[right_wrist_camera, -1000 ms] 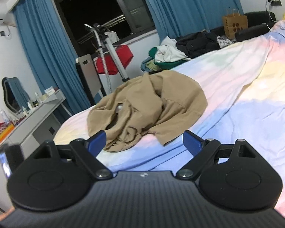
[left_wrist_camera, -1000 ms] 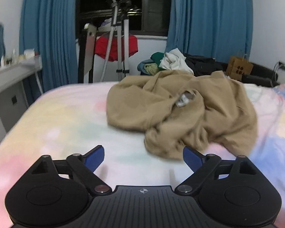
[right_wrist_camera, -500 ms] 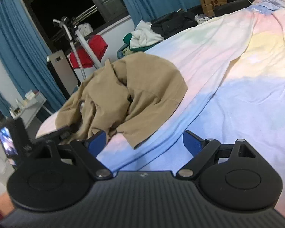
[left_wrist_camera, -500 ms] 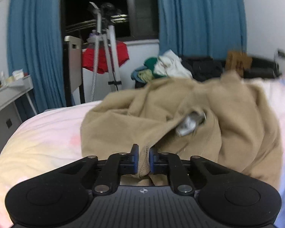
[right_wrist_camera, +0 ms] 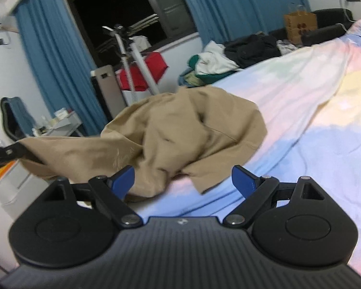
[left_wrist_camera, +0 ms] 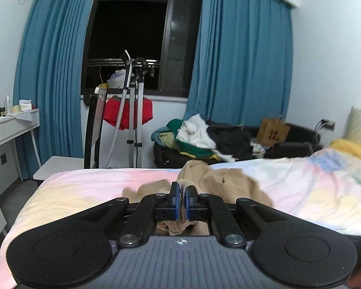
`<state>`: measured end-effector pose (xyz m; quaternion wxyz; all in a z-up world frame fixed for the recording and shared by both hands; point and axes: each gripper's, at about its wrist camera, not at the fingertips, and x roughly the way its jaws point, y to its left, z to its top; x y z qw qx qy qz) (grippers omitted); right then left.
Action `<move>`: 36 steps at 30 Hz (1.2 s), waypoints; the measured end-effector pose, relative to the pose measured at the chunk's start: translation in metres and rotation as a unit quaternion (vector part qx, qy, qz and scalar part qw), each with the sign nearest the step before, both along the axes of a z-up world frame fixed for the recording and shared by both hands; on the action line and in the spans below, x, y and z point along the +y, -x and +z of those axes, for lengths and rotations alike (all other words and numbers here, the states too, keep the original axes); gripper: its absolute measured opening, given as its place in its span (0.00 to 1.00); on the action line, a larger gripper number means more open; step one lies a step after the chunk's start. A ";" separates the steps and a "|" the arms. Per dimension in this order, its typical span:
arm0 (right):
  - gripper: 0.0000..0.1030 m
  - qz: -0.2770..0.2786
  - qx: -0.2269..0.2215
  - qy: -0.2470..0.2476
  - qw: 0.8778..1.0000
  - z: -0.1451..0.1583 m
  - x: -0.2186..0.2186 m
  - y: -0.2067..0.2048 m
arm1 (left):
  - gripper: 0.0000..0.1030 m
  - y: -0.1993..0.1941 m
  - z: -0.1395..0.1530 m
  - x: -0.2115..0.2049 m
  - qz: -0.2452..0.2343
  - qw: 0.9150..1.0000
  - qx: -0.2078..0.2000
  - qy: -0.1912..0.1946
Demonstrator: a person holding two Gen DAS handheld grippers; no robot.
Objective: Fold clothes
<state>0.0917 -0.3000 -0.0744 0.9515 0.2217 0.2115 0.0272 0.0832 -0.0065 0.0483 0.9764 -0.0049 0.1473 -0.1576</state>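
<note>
Pinching a ribbed edge of the tan garment (left_wrist_camera: 231,180), the left gripper (left_wrist_camera: 183,203) has its 2 blue pads pressed together on the cloth, with a fold of fabric showing below them. From the right wrist view the same garment (right_wrist_camera: 180,132) lies crumpled on the pastel bedspread (right_wrist_camera: 312,132), one end drawn out taut toward 9 o'clock where the left gripper (right_wrist_camera: 4,154) holds it clear of the bed. The right gripper (right_wrist_camera: 183,180) is spread wide with nothing between its pads, and sits near the garment's front hem at 12 o'clock.

Risks noted:

1. Thin bite — only a narrow ribbed strip appears to be in the left pads. The weight of the trailing heap could pull it free if the lift goes higher or quickens.
2. Unknown seam. The bulk is bunched and layered, so I cannot tell which part the ribbed edge belongs to; a matching grab by the right gripper on the wrong edge would leave the garment twisted rather than flat.
3. Double layer — closing the right pads low at the hem could catch the bedspread as well as the cloth, dragging the cover.
4. Edge of bed: the held end hangs toward the bed's side at 9 o'clock, so a slip there may drop it off the bed.
</note>
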 end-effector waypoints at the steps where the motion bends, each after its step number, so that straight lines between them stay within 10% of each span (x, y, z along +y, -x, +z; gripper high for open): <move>1: 0.87 0.011 -0.002 -0.004 1.000 0.003 0.002 0.003 | 0.05 0.012 0.000 0.004 -0.003 1.000 -0.001 0.001; 15: 0.86 0.185 0.071 -0.024 0.980 -0.029 0.110 -0.005 | 0.05 0.054 -0.028 0.071 0.015 0.992 -0.007 0.127; 21: 0.73 0.160 0.070 -0.068 0.982 -0.053 0.129 -0.047 | 0.06 0.042 -0.041 0.088 0.046 0.988 0.015 0.145; 28: 0.19 0.137 0.076 -0.069 0.985 -0.053 0.113 -0.062 | 0.06 0.024 -0.055 0.101 0.076 0.985 0.042 0.151; 36: 0.10 0.113 0.062 0.028 0.991 0.007 0.068 -0.024 | 0.05 0.023 -0.048 0.085 0.017 0.987 0.028 0.160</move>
